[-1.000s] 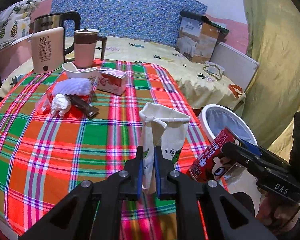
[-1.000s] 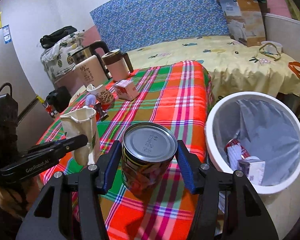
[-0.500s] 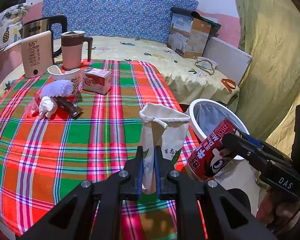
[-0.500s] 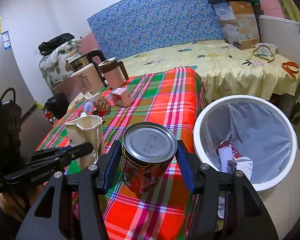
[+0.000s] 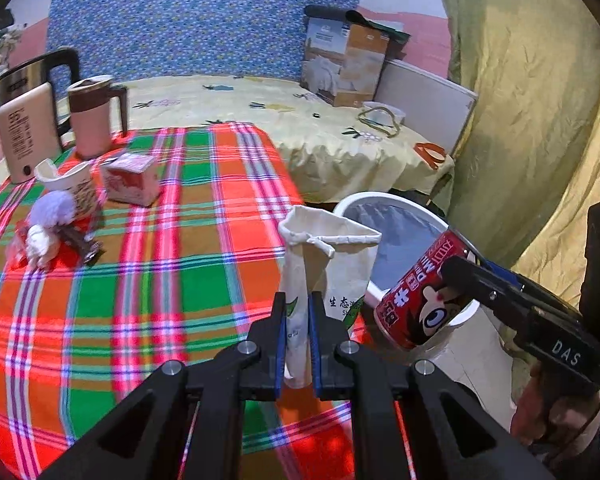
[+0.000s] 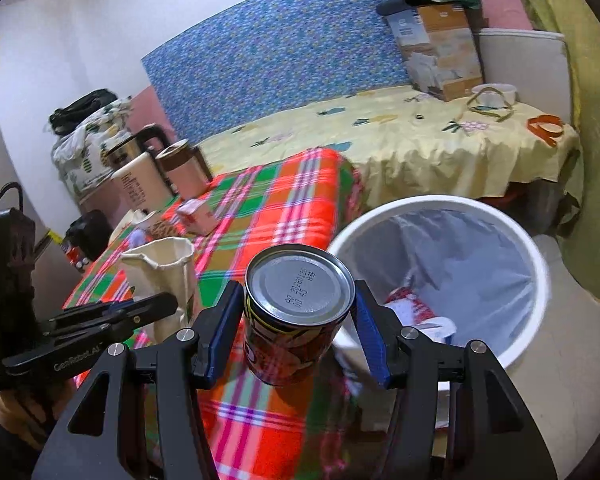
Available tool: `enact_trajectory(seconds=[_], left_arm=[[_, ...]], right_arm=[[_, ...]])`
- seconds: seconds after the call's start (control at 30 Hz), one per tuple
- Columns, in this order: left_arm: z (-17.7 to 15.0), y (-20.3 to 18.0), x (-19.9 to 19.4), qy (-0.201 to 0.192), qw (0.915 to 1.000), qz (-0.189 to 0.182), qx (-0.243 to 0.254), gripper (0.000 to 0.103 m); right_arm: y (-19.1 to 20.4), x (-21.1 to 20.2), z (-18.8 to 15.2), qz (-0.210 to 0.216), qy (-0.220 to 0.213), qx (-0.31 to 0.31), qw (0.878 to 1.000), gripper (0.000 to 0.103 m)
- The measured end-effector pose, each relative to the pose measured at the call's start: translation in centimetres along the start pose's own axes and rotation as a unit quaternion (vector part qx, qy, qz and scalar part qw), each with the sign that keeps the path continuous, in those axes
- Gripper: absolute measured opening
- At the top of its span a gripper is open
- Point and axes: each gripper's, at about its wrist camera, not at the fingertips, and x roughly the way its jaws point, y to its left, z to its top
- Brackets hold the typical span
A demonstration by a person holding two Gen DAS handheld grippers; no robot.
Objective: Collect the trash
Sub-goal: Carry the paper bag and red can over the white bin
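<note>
Both views are evenly lit by indoor light; motion blur is seen throughout, and edges are bent and vignetted black.

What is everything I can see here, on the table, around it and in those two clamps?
Can: one, red, held in the right gripper.
Cloth pouch: one, cream, pinched in the left gripper.
Bin: one, white with grey liner, beside the table; some trash inside.
Tablecloth: one, red-green plaid.
Small carton: one, red-white, far part of table.
Paper cup: one, white, left of carton.
Kettles: two, cream and pink, table's far left.
Cardboard box: one, brown, on the yellow bed.
Left gripper: black, shut.
Right gripper: black, clamping the can.
</note>
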Motion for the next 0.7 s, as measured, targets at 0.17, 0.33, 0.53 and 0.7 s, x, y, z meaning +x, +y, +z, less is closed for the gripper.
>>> enact_trajectory(seconds=[0.17, 0.33, 0.53, 0.7], left_arm=[[0.9, -1.8, 1.1, 0.005, 0.9998, -0.013, 0.013, 0.01], [1.9, -3.6, 2.2, 0.007, 0.9993, -0.025, 0.028, 0.01], [3.4, -5.7, 3.6, 0.005, 0.998, -0.044, 0.045, 0.01], [4.3, -7.2, 5.1, 0.009, 0.9965, -0.062, 0.057, 0.01]], right_arm=[[-2.2, -0.7, 0.3, -0.025, -0.012, 0.019, 0.999, 0.056], [-3.9, -1.1, 0.5, -0.044, -0.019, 0.035, 0.998, 0.056], [-5.8, -1.3, 0.6, -0.064, -0.026, 0.052, 0.996, 0.056], [-7.0, -1.0, 0.5, -0.076, -0.026, 0.06, 0.995, 0.056]])
